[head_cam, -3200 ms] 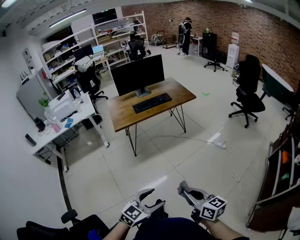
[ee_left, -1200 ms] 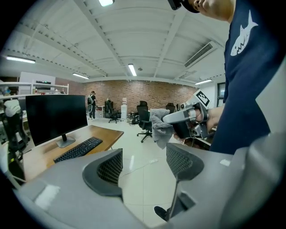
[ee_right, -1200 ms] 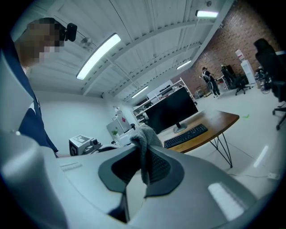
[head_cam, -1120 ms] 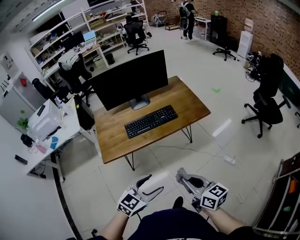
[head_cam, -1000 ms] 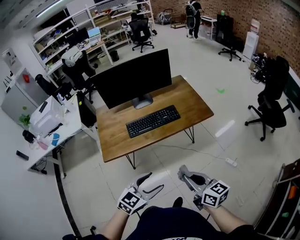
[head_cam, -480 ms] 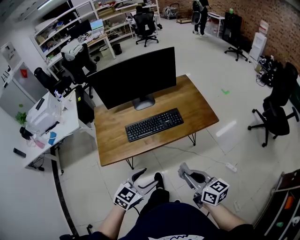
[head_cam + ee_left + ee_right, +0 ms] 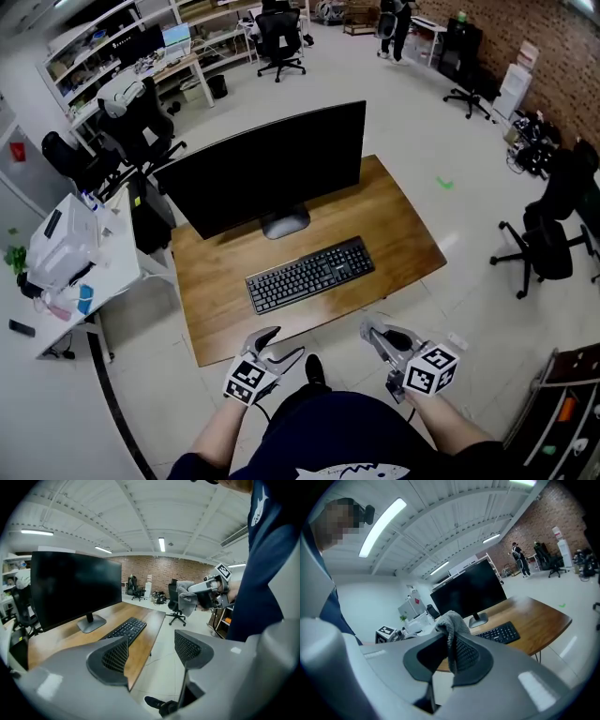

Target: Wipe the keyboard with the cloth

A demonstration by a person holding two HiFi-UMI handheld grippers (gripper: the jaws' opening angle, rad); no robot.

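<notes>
Cloth (image 7: 450, 623) pinched in the closed jaws of the right gripper (image 7: 375, 336), a grey fold standing up above them and a strip hanging below, as a person stands at the near edge of a wooden desk (image 7: 405, 223). The left gripper (image 7: 279, 345) has its jaws spread apart with nothing between them. Both tools hang over the tiled floor, just short of the desk's front edge, the right one near its front right corner. The black keyboard (image 7: 309, 274) lies roughly parallel to that edge, set back from it by a bare strip of wood, with more bare wood at either end. Behind it, near but apart, stands the round foot of a dark monitor (image 7: 272, 169), whose screen spans most of the desk's width. To the desk's right the floor is open as far as an office chair (image 7: 548, 239), well apart. On the left a white side table (image 7: 112, 267) stands close beside the desk with only a narrow gap. One dark shoe (image 7: 314, 368) shows on the tiles between the two grippers
</notes>
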